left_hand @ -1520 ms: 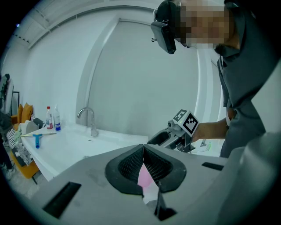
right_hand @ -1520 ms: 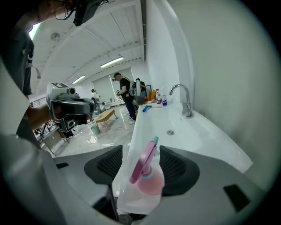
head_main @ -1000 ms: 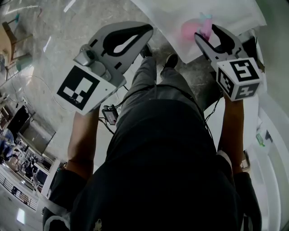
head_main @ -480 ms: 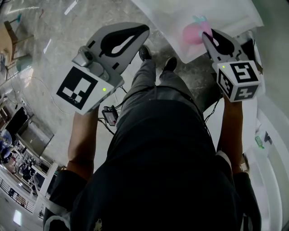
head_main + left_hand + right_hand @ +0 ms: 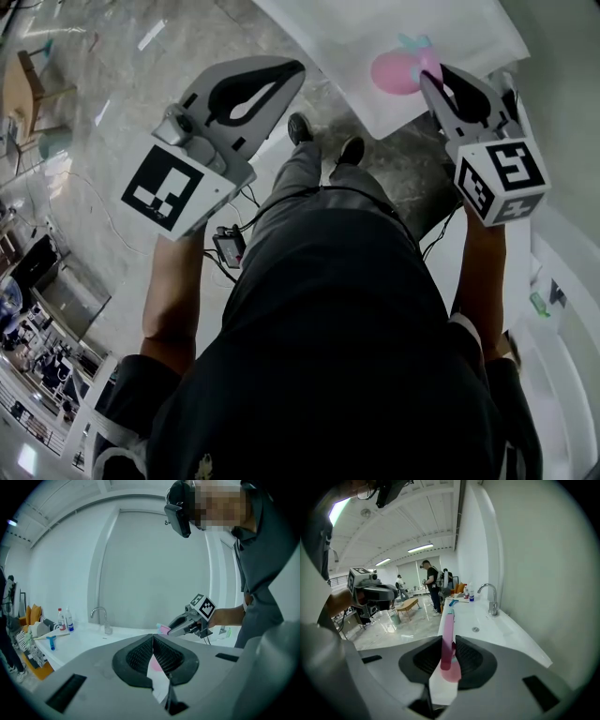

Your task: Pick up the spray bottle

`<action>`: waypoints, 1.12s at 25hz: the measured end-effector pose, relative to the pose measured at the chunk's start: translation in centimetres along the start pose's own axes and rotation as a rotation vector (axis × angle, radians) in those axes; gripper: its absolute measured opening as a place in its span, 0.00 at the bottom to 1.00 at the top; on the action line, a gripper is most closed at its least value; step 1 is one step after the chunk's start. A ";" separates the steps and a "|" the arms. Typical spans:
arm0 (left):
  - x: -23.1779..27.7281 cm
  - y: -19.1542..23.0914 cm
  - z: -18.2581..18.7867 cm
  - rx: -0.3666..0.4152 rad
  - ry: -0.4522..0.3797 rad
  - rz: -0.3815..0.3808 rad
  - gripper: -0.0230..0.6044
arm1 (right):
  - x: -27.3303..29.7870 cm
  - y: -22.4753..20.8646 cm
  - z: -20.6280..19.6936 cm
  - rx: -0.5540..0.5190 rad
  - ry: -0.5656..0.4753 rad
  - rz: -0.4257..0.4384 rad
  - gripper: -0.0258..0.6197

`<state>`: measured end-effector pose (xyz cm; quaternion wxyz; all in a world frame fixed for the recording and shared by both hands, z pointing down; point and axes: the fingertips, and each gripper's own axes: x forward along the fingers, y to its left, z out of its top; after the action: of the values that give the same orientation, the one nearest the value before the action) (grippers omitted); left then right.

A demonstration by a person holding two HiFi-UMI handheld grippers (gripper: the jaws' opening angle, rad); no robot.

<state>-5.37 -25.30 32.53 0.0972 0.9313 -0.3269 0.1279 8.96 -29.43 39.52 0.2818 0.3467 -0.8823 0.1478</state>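
The right tongs (image 5: pixel 449 645) have just closed on the pink spray bottle (image 5: pixel 394 73) and clamp it over the white counter (image 5: pixel 356 28). The left tongs (image 5: pixel 153 638) are together and empty. The bottle is probably light, smooth plastic. Grip the narrow section firmly.

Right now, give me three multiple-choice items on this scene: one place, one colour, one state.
1. Where is the spray bottle?
A. between the jaws of the right gripper
B. in a box
C. on a chair
2. Its colour?
A. green
B. pink
C. black
3. The jaws of the left gripper are:
A. wide apart
B. on a cloth
C. together, empty
Key: 1 A, those jaws have just been closing and press on it; 2 B, its body is pink; 3 C, the tips meet on nothing.
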 end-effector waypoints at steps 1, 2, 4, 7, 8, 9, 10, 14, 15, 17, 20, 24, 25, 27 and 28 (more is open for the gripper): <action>-0.2 -0.2 0.4 0.006 -0.006 0.001 0.04 | -0.5 0.2 0.7 -0.009 -0.015 0.002 0.18; -0.4 -0.3 0.7 0.010 -0.013 0.002 0.04 | -1.0 0.5 1.4 -0.019 -0.028 0.004 0.18; -1.0 -0.3 1.1 0.013 -0.023 0.006 0.04 | -1.7 1.0 2.8 -0.033 -0.054 0.010 0.18; -1.5 -0.3 1.6 0.019 -0.034 0.012 0.04 | -3.2 1.4 5.2 -0.047 -0.114 0.022 0.18; -1.5 -0.4 1.8 0.022 -0.038 0.014 0.04 | -3.7 1.4 6.1 -0.056 -0.138 0.026 0.18; -1.4 -0.4 2.1 0.025 -0.043 0.016 0.04 | -4.3 1.4 7.0 -0.067 -0.160 0.029 0.18; -1.4 -0.4 2.3 0.027 -0.048 0.017 0.04 | -4.9 1.4 7.9 -0.080 -0.178 0.032 0.18; -1.2 -0.3 3.1 0.035 -0.064 0.021 0.04 | -6.9 1.6 10.7 -0.142 -0.232 0.036 0.18; -1.1 -0.3 3.5 0.036 -0.069 0.021 0.04 | -7.4 1.7 11.3 -0.157 -0.242 0.034 0.18; -0.9 -0.4 4.2 0.042 -0.077 0.021 0.04 | -8.4 1.6 12.4 -0.184 -0.262 0.028 0.18; -0.2 -0.3 4.9 0.059 -0.082 0.021 0.04 | -9.7 1.1 13.3 -0.222 -0.288 0.018 0.18; -0.3 -0.2 5.3 0.083 -0.078 0.026 0.04 | -10.7 0.8 13.5 -0.245 -0.303 0.015 0.18; -0.4 -0.2 5.5 0.090 -0.079 0.028 0.04 | -11.0 0.7 13.7 -0.247 -0.306 0.013 0.18; -0.7 -0.1 6.1 0.103 -0.082 0.034 0.04 | -11.5 0.5 13.9 -0.247 -0.311 0.009 0.18; -0.8 0.0 6.2 0.107 -0.082 0.037 0.04 | -11.6 0.4 13.9 -0.247 -0.313 0.009 0.18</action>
<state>-4.90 -26.41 26.41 0.0314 0.9333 -0.3406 0.1089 10.15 -29.37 21.44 0.1809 0.3244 -0.9283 -0.0159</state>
